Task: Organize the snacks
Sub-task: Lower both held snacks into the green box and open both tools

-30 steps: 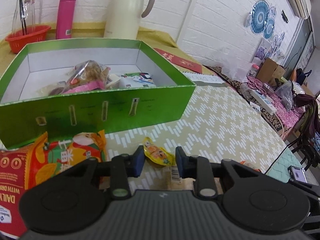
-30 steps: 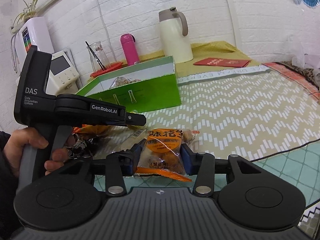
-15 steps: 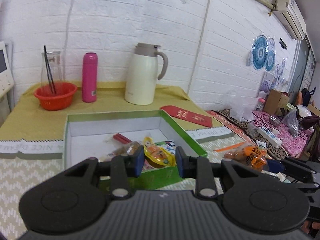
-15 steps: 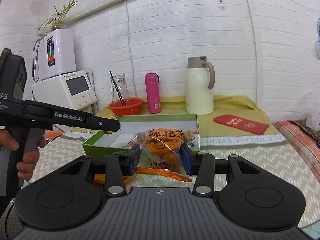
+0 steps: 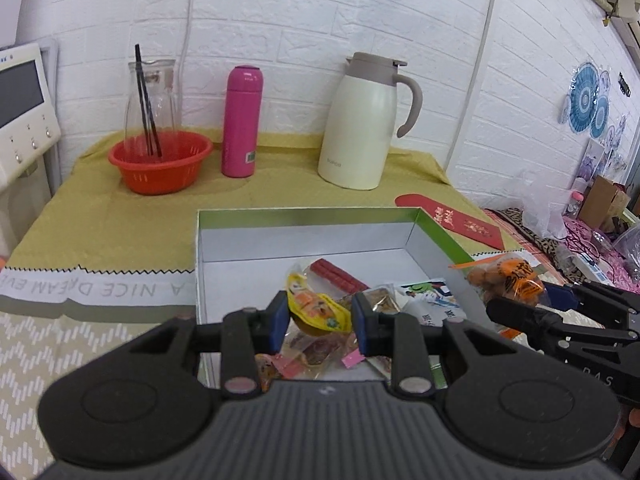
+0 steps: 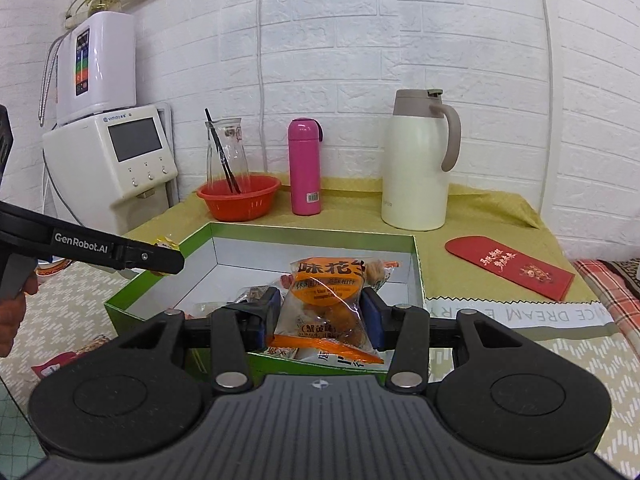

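I have both tongs clamped — left tongs (image 5: 320, 316) on a yellow packet (image 5: 316, 307), right tongs (image 6: 320, 316) on an orange bag (image 6: 326, 304) — over the green box (image 6: 280, 232); releasing together (they're close) risks collision, or the bag catching the rim

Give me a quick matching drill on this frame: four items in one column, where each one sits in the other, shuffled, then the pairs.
Items
1. yellow snack packet
2. orange snack bag
3. glass carafe
4. red envelope

Places
A. standing in the orange basket
B. between the fingers of the right gripper
C. flat on the yellow cloth, right of the green box
D. between the fingers of the left gripper

Pairs: 1-D, 2-B, 3-A, 4-C
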Tool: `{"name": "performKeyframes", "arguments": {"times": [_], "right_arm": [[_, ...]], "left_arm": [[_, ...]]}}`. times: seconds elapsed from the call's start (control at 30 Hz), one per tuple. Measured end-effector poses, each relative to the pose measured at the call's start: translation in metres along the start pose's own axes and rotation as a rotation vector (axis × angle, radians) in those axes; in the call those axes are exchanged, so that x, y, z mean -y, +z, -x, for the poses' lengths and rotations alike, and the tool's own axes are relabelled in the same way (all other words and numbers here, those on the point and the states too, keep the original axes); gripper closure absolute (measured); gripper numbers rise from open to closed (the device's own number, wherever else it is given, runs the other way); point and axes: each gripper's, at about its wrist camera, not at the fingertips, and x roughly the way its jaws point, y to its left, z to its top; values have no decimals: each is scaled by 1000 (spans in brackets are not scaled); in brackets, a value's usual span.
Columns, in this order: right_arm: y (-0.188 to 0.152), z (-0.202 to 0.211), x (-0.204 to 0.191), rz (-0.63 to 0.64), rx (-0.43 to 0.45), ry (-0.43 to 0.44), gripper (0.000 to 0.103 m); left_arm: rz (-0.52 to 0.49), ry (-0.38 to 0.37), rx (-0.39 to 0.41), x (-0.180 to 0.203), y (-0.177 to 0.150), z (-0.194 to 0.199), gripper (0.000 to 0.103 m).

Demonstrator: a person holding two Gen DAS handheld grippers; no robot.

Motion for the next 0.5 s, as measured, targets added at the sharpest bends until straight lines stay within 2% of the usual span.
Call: {"name": "performKeyframes", "arguments": {"times": [0.27,0.3,0.33,0.37,0.43,0.5], "right_arm": [[-9,-48,11,-15,-56,22,25],[-11,-51,11,-4,-56,31,19],[-12,-52,11,8,-44,36,10],[-13,-51,10,18,-30,32,0],[-15,-46,9,32,20,7,0],[-14,-42,9,53,48,-1,0]], "left_arm": [[-12,-10,-41,-11,0,-30,73],[-12,-15,-31,-11,0,-31,49],[4,-17,-6,-11,-1,-30,33],[22,-19,25,-12,-3,-28,33],[33,-10,39,-11,-2,-27,27],[32,38,37,-8,-1,-28,22]]}}
